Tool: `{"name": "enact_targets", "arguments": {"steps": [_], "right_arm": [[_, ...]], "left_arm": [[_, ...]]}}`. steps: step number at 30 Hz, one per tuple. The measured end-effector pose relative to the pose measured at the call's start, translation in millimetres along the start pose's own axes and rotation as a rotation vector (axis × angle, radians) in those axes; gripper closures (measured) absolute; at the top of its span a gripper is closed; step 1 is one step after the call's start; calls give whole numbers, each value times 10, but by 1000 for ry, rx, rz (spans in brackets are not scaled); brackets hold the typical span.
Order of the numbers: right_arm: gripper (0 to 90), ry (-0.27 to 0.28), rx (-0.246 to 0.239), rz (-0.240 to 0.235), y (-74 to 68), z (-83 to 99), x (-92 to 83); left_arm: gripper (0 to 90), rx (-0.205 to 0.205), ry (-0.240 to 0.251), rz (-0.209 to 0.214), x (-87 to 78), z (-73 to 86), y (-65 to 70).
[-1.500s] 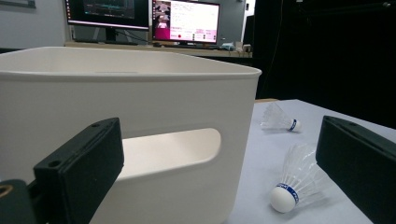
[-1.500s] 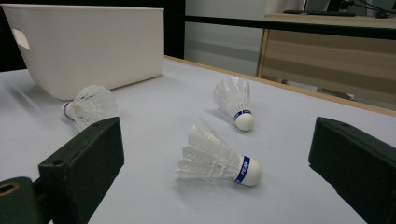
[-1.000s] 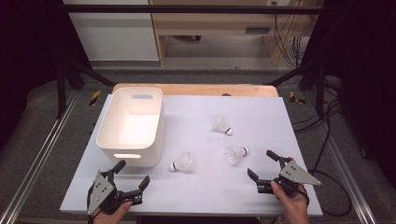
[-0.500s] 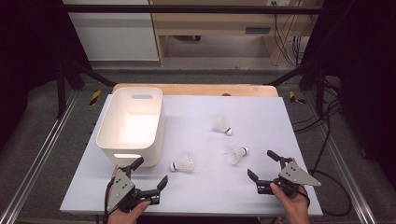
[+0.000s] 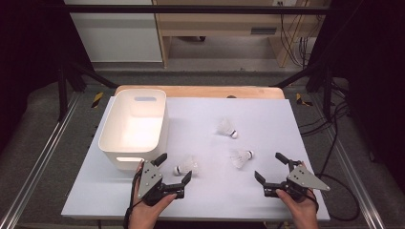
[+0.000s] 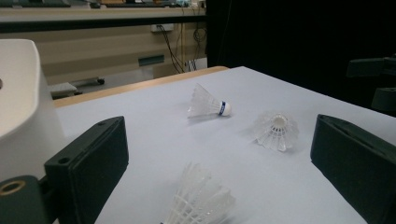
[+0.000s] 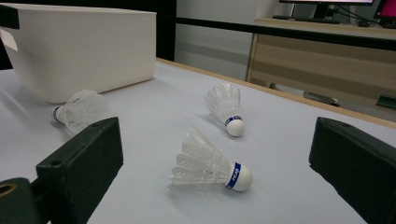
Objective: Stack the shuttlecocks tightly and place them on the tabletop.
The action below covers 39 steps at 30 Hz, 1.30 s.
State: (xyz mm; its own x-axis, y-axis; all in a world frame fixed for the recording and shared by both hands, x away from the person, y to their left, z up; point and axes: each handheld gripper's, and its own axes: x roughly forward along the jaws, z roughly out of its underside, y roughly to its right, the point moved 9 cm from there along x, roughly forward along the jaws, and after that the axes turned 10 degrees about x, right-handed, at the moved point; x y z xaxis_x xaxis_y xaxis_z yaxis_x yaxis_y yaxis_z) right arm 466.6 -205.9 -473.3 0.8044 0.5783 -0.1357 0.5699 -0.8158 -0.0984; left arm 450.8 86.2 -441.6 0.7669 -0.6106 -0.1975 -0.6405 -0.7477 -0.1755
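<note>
the left gripper (image 5: 174, 170) gapes wide and empty around the nearest shuttlecock (image 5: 187, 166), which lies flat, cork pointing left toward the tub (image 5: 162, 125); the right gripper (image 5: 270, 167) is wide open, empty.

Over the last second we have brought our left gripper (image 5: 175, 168) in from the near left corner of the table (image 5: 286, 124), moving it right and a little farther out. It now sits just in front of the white bin (image 5: 134, 125), with its jaws spread wide on either side of the nearest shuttlecock (image 5: 187, 166), which lies between them without being touched. Seen from the left gripper view, that shuttlecock's feathers (image 6: 200, 201) rise low between the two jaws. Our left hand (image 5: 150, 210) has followed along, now near the middle of the near edge.
</note>
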Motion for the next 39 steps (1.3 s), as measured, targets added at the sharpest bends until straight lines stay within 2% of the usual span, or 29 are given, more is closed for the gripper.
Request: {"name": "enact_targets", "arguments": {"steps": [3, 5, 11, 14, 18, 20, 22, 23, 24, 25, 28, 31, 39], "right_arm": [[36, 8, 11, 9, 16, -19, -12], [36, 13, 21, 15, 34, -23, -21], [36, 10, 28, 18, 23, -14, -11], [34, 5, 34, 13, 16, -6, 1], [33, 5, 32, 15, 16, -5, 14], [33, 3, 32, 12, 11, -1, 14], [32, 2, 32, 13, 11, 0, 15], [32, 3, 33, 13, 11, 1, 16], [31, 0, 34, 10, 7, 4, 18], [31, -1, 35, 10, 6, 5, 18], [31, 0, 36, 9, 1, 2, 17], [31, -2, 36, 8, 0, 4, 20], [31, -5, 30, 9, 0, 8, 17]], "left_arm": [[44, 36, -31, 5, 59, 2, 20], [44, 39, -35, 3, 68, 2, 16], [45, 5, -77, -13, 140, 46, -85], [47, 9, -91, -9, 157, 68, -104], [47, -13, -98, -11, 208, 84, -134], [47, -7, -102, -13, 234, 78, -133], [45, -7, -100, -7, 245, 71, -122], [45, 8, -104, -5, 261, 58, -111], [49, 23, -113, -4, 271, 34, -88], [50, 14, -108, 6, 271, 10, -56], [50, 47, -115, 25, 292, -28, 44], [48, 36, -118, 29, 346, -42, 73], [52, 55, -151, 33, 468, 12, 113]]}}
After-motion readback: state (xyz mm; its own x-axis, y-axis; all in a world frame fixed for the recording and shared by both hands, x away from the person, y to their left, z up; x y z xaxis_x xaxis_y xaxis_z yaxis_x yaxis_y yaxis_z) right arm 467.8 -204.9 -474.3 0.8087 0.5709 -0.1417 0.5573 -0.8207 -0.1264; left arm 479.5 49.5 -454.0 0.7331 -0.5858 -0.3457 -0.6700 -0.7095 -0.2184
